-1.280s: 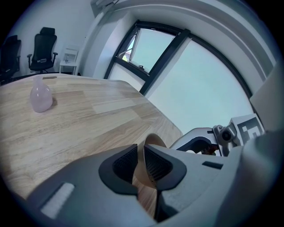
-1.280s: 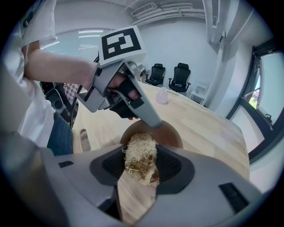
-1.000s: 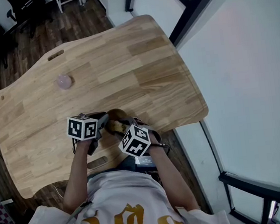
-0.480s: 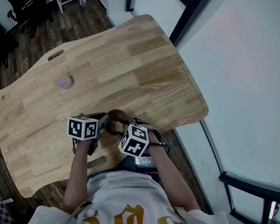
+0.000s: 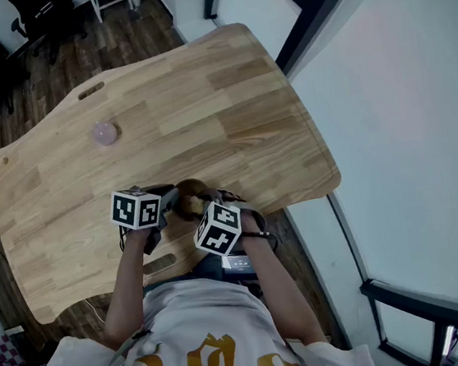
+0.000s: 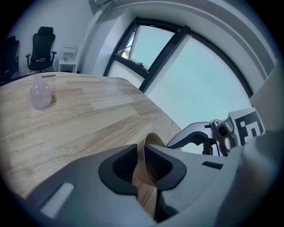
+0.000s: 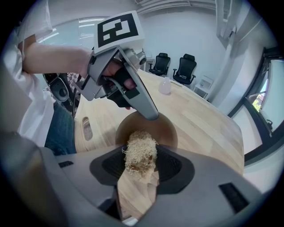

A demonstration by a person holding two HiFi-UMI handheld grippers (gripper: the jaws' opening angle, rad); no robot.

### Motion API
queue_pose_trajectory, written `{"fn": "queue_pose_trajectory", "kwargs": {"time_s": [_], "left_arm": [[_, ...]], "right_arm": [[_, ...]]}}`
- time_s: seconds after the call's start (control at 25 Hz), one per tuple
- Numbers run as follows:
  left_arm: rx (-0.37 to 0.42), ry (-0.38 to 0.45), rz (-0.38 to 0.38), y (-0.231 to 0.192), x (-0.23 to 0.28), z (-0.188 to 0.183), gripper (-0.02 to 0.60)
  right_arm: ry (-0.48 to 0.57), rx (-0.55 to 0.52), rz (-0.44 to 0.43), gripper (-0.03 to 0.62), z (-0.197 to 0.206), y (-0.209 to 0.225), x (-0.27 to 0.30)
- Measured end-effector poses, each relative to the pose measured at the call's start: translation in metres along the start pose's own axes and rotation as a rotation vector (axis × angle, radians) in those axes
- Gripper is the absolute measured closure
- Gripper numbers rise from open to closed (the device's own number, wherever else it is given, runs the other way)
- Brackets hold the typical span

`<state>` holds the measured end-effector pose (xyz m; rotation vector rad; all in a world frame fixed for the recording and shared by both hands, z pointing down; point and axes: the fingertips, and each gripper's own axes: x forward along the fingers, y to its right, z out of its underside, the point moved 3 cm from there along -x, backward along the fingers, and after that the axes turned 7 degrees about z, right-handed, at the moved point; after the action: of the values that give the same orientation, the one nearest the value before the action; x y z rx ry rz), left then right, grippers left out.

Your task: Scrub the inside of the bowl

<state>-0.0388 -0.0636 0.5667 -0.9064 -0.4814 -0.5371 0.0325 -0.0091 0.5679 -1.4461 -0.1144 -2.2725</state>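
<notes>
My left gripper (image 6: 139,162) pinches the round brown wooden bowl (image 7: 166,133) by its 9 o'clock rim. My right gripper (image 7: 142,165) clamps a tan fibrous scrubber (image 7: 140,150) at the bowl's mouth, near the light wooden table's (image 5: 201,90) 6 o'clock edge.

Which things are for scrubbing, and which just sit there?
For the job: brown wooden bowl; straw-coloured fibre scrubber; left gripper on the bowl's rim; right gripper holding the scrubber.
Just lying about: pale pink rounded object; black office chairs.

- My head camera looks steeply down on the table (image 5: 202,98) from high above.
- Both gripper cameras sit close, sharing the bowl (image 7: 165,133): left faces 2 o'clock, right 11.
</notes>
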Motion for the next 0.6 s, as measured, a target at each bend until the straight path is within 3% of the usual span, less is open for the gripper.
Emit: {"fn": "queue_pose_trajectory", "kwargs": {"time_s": [0.6], "left_arm": [[-0.003,0.008,0.020,0.003,-0.004,0.000,0.537]], "right_arm": [[-0.026,0.063,0.111,0.411,-0.003,0.014,0.001]]}}
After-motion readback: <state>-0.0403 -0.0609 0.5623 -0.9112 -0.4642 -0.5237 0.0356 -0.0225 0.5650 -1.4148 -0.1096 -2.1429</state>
